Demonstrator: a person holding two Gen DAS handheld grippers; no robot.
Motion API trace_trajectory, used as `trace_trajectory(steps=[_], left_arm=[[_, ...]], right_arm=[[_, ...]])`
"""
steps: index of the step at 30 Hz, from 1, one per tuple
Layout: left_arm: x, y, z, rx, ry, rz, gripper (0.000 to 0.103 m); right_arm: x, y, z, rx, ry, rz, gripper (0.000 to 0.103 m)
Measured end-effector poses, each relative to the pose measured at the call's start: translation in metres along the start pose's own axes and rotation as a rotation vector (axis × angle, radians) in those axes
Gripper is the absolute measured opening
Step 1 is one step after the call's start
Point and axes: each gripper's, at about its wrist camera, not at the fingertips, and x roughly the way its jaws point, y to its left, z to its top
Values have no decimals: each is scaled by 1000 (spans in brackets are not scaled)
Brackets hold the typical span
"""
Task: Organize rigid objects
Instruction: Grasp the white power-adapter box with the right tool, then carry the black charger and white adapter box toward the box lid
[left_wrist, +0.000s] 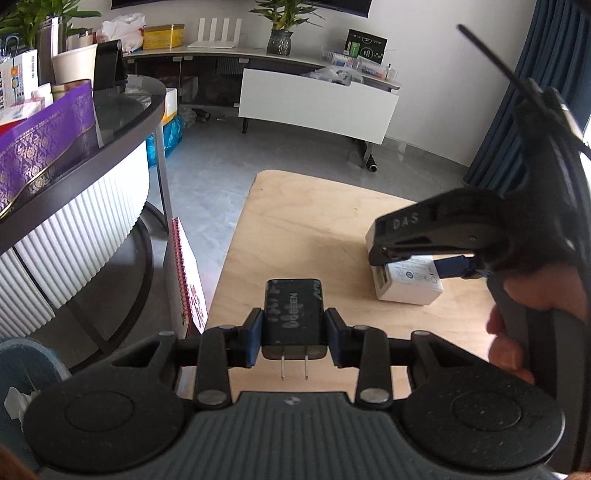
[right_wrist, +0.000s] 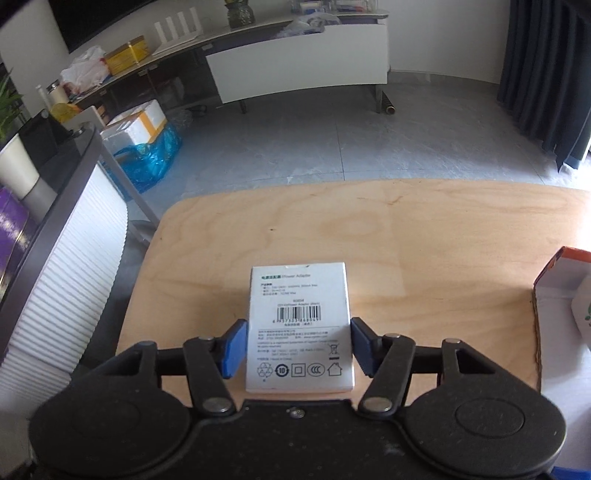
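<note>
Nearest in, the left gripper (left_wrist: 293, 345) has its jaws clenched on a black, block-shaped plastic wall charger with white lettering (left_wrist: 293, 314). The charger sits squarely between the blue pads, its two metal prongs pointing back toward the camera, and it looks lifted clear of the pale plywood worktop (left_wrist: 295, 236).

Over on the other side, the right gripper (right_wrist: 298, 349) straddles a flat white cardboard power-adapter box printed with a barcode (right_wrist: 299, 325). The box lies between the jaws; the right pad seems to touch its edge, while the left pad shows a sliver of gap, so I call these jaws not yet gripping. From the left wrist view, that gripper reaches down over the box, which rests on the worktop well beyond the charger.

Further out, to the right of the right jaws, an orange-and-white open carton (right_wrist: 565, 295) sits at the worktop edge.

The step in hand looks like securing the box while the charger waits. Next, the right jaws need to finish squeezing evenly on the box's long sides before any lift. Where both items belong is not shown.
</note>
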Motion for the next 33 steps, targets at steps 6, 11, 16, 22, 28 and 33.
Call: trace_trajectory(steps=[6, 11, 16, 22, 28, 33], left_arm=[[-15, -9, -3, 18, -1, -1, 36], [-38, -25, -7, 43, -17, -4, 36], [-67, -46, -19, 64, -41, 10, 36], [-90, -68, -36, 94, -39, 10, 36], [-108, -92, -45, 122, -61, -15, 36], [-112, -104, -53, 127, -59, -35, 36]], right_arm=[[-57, -24, -34, -59, -71, 50, 71], [-111, -32, -65, -94, -135, 27, 71], [-163, -45, -88, -75, -193, 43, 71], [-200, -60, -116, -90, -209, 17, 71], [-227, -80, -137, -65, -237, 4, 71], [-244, -97, -151, -58, -253, -19, 71]])
